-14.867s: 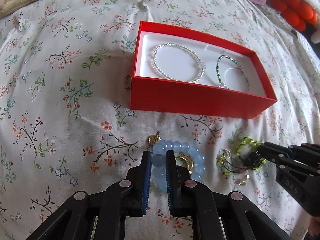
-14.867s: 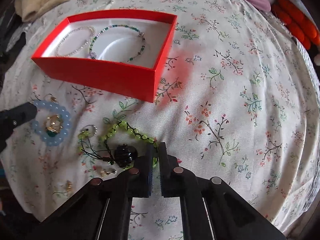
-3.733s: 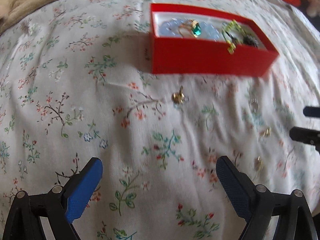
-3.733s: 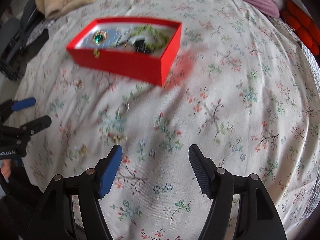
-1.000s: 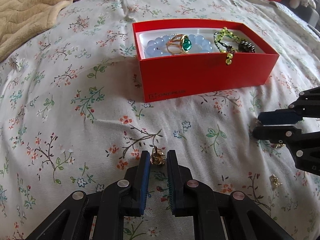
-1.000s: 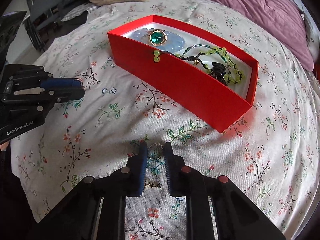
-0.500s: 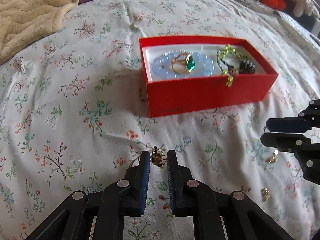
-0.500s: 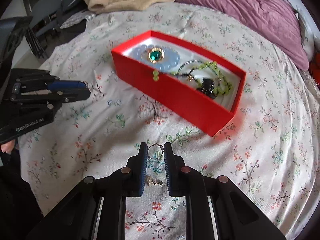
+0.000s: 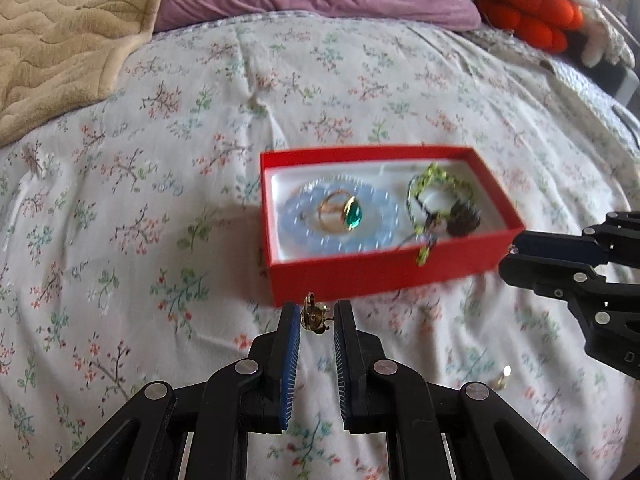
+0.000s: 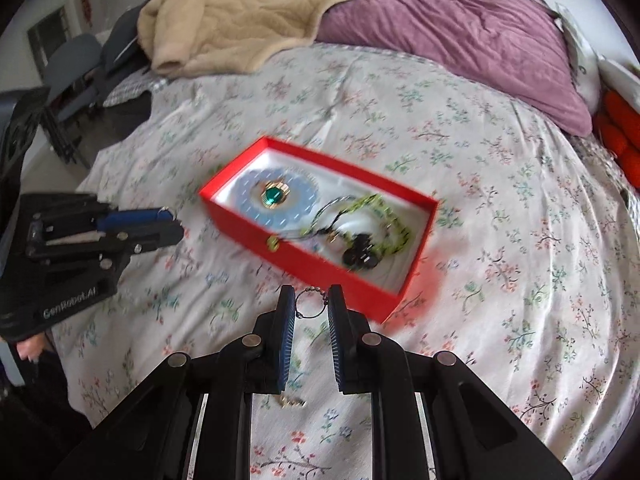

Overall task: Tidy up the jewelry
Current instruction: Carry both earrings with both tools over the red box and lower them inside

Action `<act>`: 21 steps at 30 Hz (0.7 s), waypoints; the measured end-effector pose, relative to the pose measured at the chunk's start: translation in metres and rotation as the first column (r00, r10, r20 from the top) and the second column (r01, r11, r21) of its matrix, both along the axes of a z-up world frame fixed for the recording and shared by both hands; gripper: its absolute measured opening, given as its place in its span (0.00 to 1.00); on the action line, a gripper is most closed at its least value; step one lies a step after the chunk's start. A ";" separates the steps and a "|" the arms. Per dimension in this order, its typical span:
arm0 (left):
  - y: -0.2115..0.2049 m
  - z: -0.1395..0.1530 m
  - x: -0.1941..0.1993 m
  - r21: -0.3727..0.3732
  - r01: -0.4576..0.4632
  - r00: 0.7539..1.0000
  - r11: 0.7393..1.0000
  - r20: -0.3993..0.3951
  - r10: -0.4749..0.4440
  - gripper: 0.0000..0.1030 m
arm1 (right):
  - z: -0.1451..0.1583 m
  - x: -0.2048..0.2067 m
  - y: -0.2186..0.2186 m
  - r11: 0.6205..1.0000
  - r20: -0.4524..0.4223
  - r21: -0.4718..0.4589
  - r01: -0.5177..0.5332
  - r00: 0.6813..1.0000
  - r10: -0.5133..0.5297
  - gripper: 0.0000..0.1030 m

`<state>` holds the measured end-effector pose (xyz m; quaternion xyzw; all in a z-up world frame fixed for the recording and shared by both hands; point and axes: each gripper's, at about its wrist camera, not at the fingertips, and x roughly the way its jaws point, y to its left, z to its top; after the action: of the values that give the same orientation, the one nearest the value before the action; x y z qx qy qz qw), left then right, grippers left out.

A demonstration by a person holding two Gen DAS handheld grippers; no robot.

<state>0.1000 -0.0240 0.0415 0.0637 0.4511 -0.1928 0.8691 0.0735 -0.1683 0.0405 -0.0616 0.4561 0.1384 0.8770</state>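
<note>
Red cardboard box (image 9: 384, 280) is already holding bracelets while left gripper (image 9: 316, 318) is pinching a gold earring (image 9: 314, 317), right gripper (image 10: 311, 304) is pinching a thin wire hoop (image 10: 310, 303), and small gold pieces (image 9: 505, 374) are lying on the floral bedspread (image 9: 160, 200) near its front edge.

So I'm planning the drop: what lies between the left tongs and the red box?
Only bare floral bedspread, seen in the left wrist view. The left tongs, pinching a gold earring, face the red box.

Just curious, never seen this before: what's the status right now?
Left tongs shut on gold earring. Right tongs shut on silver ring. Red box ahead, path clear.
</note>
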 end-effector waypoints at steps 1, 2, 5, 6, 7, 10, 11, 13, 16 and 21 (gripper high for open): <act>-0.002 0.001 0.003 -0.004 -0.004 1.000 1.000 0.000 0.004 0.11 | 0.002 0.004 -0.002 1.000 0.000 0.008 0.015 1.000 -0.015 0.17; -0.003 0.002 0.006 -0.006 -0.008 1.000 1.000 0.001 0.008 0.11 | 0.003 0.005 -0.004 1.000 0.001 0.011 0.024 1.000 -0.024 0.17; -0.008 0.003 0.015 -0.017 -0.024 1.000 1.000 0.004 0.024 0.11 | 0.005 0.015 -0.008 0.998 -0.001 0.022 0.061 0.998 -0.061 0.17; -0.009 0.003 0.017 -0.021 -0.029 1.000 0.999 0.005 0.029 0.11 | 0.005 0.018 -0.009 0.997 -0.004 0.025 0.068 0.998 -0.068 0.17; -0.011 0.003 0.020 -0.022 -0.036 0.999 0.999 0.007 0.036 0.11 | 0.005 0.021 -0.010 0.997 -0.007 0.026 0.077 0.997 -0.077 0.17; -0.015 0.002 0.030 -0.021 -0.056 0.998 0.998 0.012 0.056 0.12 | 0.003 0.028 -0.011 0.995 -0.014 0.024 0.095 0.995 -0.095 0.17; -0.016 0.001 0.032 -0.019 -0.061 0.998 0.998 0.013 0.061 0.12 | 0.001 0.032 -0.012 0.994 -0.021 0.024 0.106 0.994 -0.105 0.17; -0.019 -0.001 0.036 -0.016 -0.072 0.997 0.997 0.012 0.072 0.12 | 0.000 0.038 -0.014 0.992 -0.030 0.025 0.121 0.992 -0.120 0.17; -0.025 -0.007 0.043 -0.002 -0.083 0.997 0.997 0.010 0.083 0.12 | -0.002 0.046 -0.016 0.990 -0.042 0.036 0.139 0.990 -0.138 0.17; -0.033 -0.014 0.049 0.010 -0.090 0.996 0.996 0.002 0.090 0.12 | -0.004 0.057 -0.016 0.990 -0.050 0.042 0.138 0.990 -0.135 0.17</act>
<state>0.1489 -0.0572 0.0273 0.0477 0.4538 -0.1511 0.8769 0.1305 -0.1840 0.0367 -0.0070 0.4763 0.0898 0.8747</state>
